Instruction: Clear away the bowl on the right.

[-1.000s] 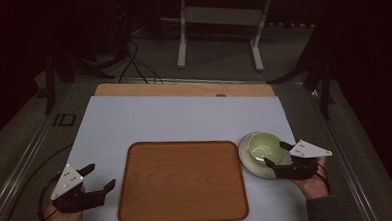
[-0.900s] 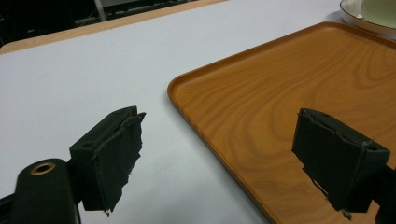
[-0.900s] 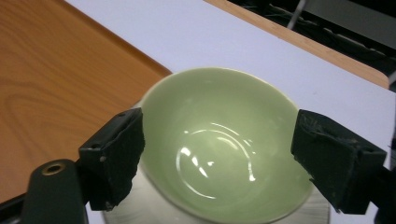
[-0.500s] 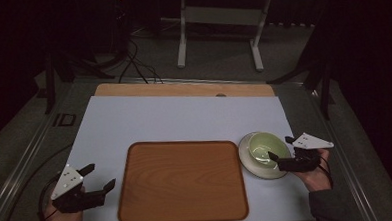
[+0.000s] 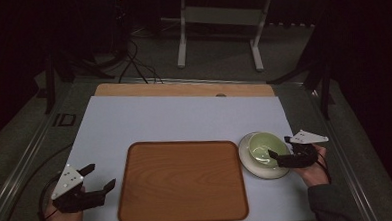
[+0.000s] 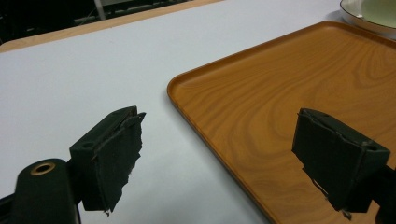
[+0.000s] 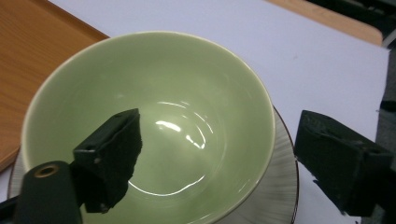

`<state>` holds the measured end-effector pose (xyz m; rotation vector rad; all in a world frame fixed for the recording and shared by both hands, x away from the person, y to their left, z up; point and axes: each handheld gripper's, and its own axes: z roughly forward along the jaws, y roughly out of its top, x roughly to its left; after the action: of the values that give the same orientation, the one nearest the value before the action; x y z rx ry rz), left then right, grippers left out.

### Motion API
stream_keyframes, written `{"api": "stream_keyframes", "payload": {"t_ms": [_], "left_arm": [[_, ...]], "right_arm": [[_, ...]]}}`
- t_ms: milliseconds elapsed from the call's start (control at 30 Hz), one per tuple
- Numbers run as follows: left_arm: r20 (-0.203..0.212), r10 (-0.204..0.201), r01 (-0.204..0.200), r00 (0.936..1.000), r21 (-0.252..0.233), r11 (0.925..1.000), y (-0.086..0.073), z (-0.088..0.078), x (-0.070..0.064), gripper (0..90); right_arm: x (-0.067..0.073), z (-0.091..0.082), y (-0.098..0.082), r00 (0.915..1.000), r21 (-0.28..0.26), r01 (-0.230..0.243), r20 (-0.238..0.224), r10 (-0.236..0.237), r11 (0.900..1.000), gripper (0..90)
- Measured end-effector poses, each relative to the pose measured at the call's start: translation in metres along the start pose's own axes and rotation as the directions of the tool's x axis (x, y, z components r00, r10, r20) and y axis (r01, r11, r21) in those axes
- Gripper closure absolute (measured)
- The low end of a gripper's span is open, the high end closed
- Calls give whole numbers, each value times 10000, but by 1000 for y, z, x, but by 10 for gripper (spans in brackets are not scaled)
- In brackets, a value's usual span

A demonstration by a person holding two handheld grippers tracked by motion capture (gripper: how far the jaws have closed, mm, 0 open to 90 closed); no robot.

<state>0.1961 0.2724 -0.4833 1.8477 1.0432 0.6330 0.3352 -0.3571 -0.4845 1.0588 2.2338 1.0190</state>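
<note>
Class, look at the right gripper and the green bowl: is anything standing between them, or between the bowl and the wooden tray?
Nothing visible. The right gripper, open, already straddles the green bowl's rim. The bowl sits on a plate beside the tray, whose surface is bare.

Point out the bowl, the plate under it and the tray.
bowl [image 7: 187, 112]: right gripper view, on its green inner wall.
plate [image 5: 264, 172]: high view, on its near rim.
tray [image 5: 182, 181]: high view, on its bare wooden middle.
</note>
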Motion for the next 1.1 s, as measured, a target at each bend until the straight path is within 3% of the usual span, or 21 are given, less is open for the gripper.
{"api": "stream_keyframes", "payload": {"t_ms": [67, 133, 267, 367, 400, 533, 600, 633, 900, 1100], "left_arm": [[-8, -2, 2, 10000, -16, 10000, 0, 0, 0, 154], [-7, -12, 12, 10000, -10, 10000, 0, 0, 0, 154], [9, 0, 0, 10000, -10, 10000, 0, 0, 0, 154], [3, 0, 0, 10000, -1, 10000, 0, 0, 0, 154], [6, -1, 1, 10000, -1, 10000, 0, 0, 0, 154], [16, 5, -5, 10000, -5, 10000, 0, 0, 0, 154], [18, 11, -11, 10000, -8, 10000, 0, 0, 0, 154], [17, 10, -10, 10000, -7, 10000, 0, 0, 0, 153], [16, 15, -15, 10000, -27, 10000, 0, 0, 0, 154], [-2, 2, -2, 10000, -23, 10000, 0, 0, 0, 154]], "right_arm": [[-2, 1, 0, 10000, 52, -63, 25, 63, 10000, 271], [-6, 4, 0, 9996, 231, -250, -99, 252, 9994, 433], [-13, 7, 0, 9981, 586, -576, -201, 588, 9966, 601], [-15, 8, 0, 9971, 751, -690, -275, 713, 9948, 633], [-19, 11, 0, 9949, 1288, -875, -395, 933, 9878, 669], [-20, 17, 3, 9877, 1974, -1367, -483, 1490, 9707, 703], [-20, 19, 4, 9873, 2152, -1408, -425, 1533, 9664, 722], [-19, 24, 6, 9836, 2452, -1591, -441, 1749, 9563, 783], [-18, 25, 9, 9771, 2519, -1808, -639, 2028, 9507, 817], [-15, 20, 10, 9765, 2096, -1769, -852, 1982, 9617, 830]]}}
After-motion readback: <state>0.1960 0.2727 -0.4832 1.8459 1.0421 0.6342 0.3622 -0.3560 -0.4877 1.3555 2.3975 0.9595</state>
